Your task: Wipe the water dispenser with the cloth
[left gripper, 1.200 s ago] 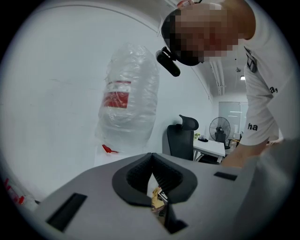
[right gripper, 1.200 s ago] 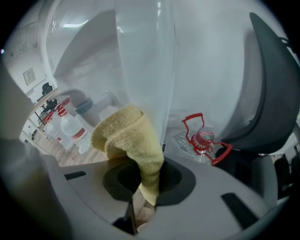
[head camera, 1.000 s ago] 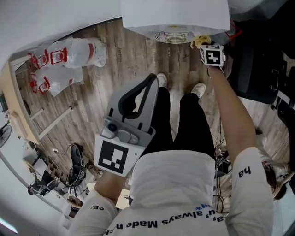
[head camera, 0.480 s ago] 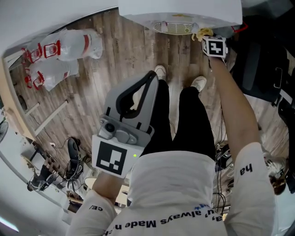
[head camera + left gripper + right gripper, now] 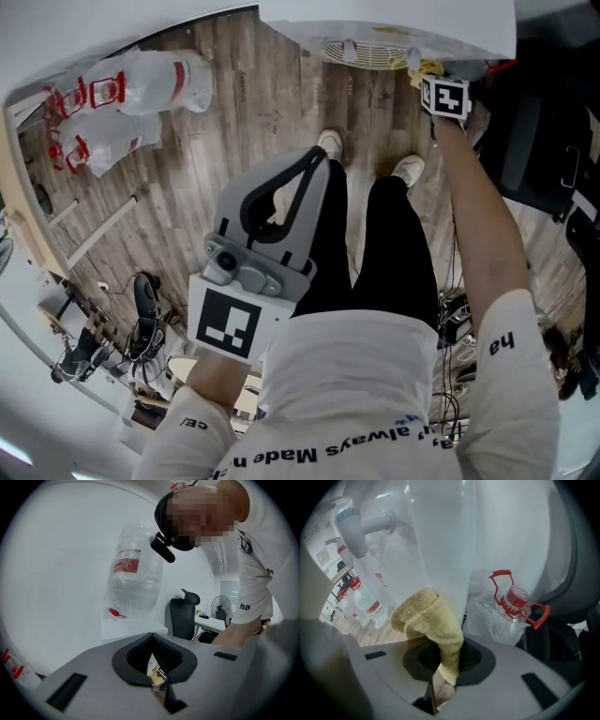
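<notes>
Count first: two tongs, one cloth, one water dispenser; also two wrapped water jugs (image 5: 141,89) lying on the wood floor (image 5: 253,122) off to the left. The right tongs (image 5: 449,656) are clamped on the yellow cloth (image 5: 426,620), arm stretched out to the white water dispenser (image 5: 394,23). The cloth's long axis runs straight out of the jaws, then flops over to the left in the right gripper view; its bunched end sits up against the lower edge of the dispenser's front panel, below one tap (image 5: 351,527). One more jug with a red cap (image 5: 511,606) stands beside the dispenser. The left tongs (image 5: 314,161) are pressed together on nothing, held back near the person's waist and pointing away from the body.
</notes>
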`<act>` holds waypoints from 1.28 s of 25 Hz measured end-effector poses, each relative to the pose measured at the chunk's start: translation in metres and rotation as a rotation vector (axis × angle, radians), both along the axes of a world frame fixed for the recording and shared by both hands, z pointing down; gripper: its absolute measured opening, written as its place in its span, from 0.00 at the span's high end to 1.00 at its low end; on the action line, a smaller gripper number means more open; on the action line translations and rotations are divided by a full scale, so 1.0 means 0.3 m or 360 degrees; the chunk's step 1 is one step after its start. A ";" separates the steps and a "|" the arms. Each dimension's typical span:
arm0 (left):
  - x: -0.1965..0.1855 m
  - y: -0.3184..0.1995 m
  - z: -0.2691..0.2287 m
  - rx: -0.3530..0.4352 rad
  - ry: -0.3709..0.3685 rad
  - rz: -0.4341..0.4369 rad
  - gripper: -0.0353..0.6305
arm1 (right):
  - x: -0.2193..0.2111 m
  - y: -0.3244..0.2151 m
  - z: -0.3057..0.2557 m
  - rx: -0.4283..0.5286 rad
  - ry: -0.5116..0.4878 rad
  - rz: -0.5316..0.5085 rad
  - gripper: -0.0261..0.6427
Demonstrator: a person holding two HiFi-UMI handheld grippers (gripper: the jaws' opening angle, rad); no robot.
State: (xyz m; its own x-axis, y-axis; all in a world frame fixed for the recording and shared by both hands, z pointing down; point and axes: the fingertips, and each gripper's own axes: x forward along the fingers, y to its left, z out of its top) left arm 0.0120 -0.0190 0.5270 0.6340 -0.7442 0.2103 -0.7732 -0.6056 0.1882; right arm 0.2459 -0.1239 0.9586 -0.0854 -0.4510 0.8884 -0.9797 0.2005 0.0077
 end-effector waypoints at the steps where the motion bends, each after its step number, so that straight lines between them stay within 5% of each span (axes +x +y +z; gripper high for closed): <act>1: -0.006 -0.001 -0.005 0.0002 0.0003 -0.0002 0.92 | -0.002 0.002 -0.009 0.0001 0.0002 -0.0002 0.87; 15: -0.025 -0.026 -0.074 0.0025 0.0025 0.0004 0.92 | 0.021 0.083 -0.282 0.0254 -0.0115 0.0149 0.87; 32: -0.073 -0.053 -0.119 0.0040 0.0042 -0.0003 0.92 | -0.245 0.139 -0.841 0.0606 -0.0200 -0.0019 0.87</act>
State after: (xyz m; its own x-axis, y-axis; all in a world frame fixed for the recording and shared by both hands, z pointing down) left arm -0.0099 -0.0348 0.4913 0.6376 -0.7503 0.1746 -0.7694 -0.6089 0.1929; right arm 0.1726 -0.0821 0.7064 -0.1900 -0.7442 0.6403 -0.9753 0.2180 -0.0360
